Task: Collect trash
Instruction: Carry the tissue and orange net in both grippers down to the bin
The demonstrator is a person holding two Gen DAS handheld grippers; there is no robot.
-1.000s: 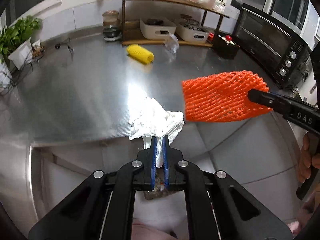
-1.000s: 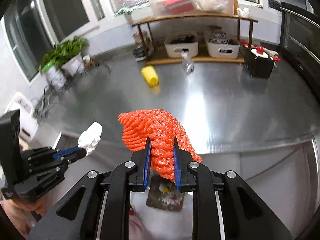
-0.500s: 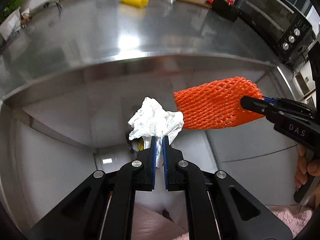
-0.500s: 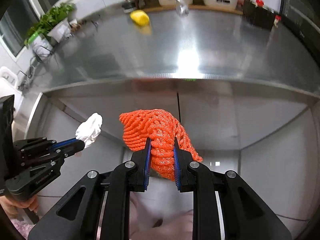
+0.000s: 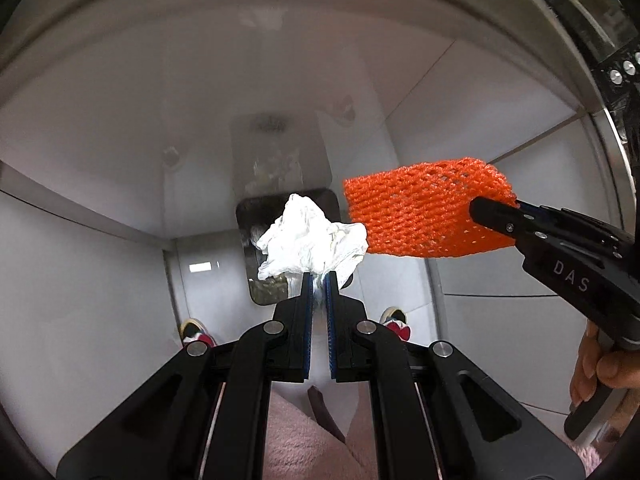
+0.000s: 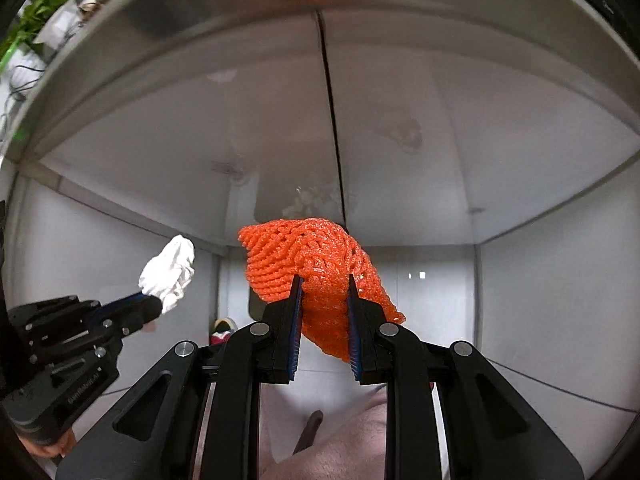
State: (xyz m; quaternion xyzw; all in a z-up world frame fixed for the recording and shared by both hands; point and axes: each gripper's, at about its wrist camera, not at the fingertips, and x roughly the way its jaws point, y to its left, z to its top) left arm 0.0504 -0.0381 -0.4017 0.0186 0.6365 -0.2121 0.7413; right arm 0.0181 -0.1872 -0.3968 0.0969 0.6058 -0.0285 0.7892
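**Left wrist view: both pieces of trash held over the bin, neither let go yet**

Left wrist cam looks steeply down past the counter edge to the floor. Left gripper (image 5: 318,280) has its fingers pinched nearly together on a crumpled white tissue (image 5: 310,236); the wad sticks up beyond the tips. Right gripper (image 5: 494,210) comes in from the right side w/ its fingers clamped on one end of an orange foam net (image 5: 424,210), the rest of the net jutting out sideways, just beside the tissue & maybe brushing it.

Why held so: both items hang right above the trash bin (image 5: 332,200) on the floor, whose dark rim and mixed contents show behind the tissue. Looks like the drop pose, tips pointed down so each piece falls clear once the fingers part. The bin mouth looks small from up here, so the net, wide & light, could catch the rim or drift; judgement only.

Right wrist cam agrees: foam net (image 6: 308,256) squeezed between the two pads, bulging out above them; left gripper (image 6: 150,306) w/ the tissue (image 6: 170,272) low on the left, apart from the net in this view.

Surface/room: brushed steel counter edge (image 6: 192,12) arcs across the top, plain white cabinet fronts (image 6: 420,100) below w/ a dark seam between doors. Potted plant (image 6: 36,12) at far top-left on the counter. Pale glossy floor; the person's shoes (image 5: 196,332) and pink-clad legs near the bottom.
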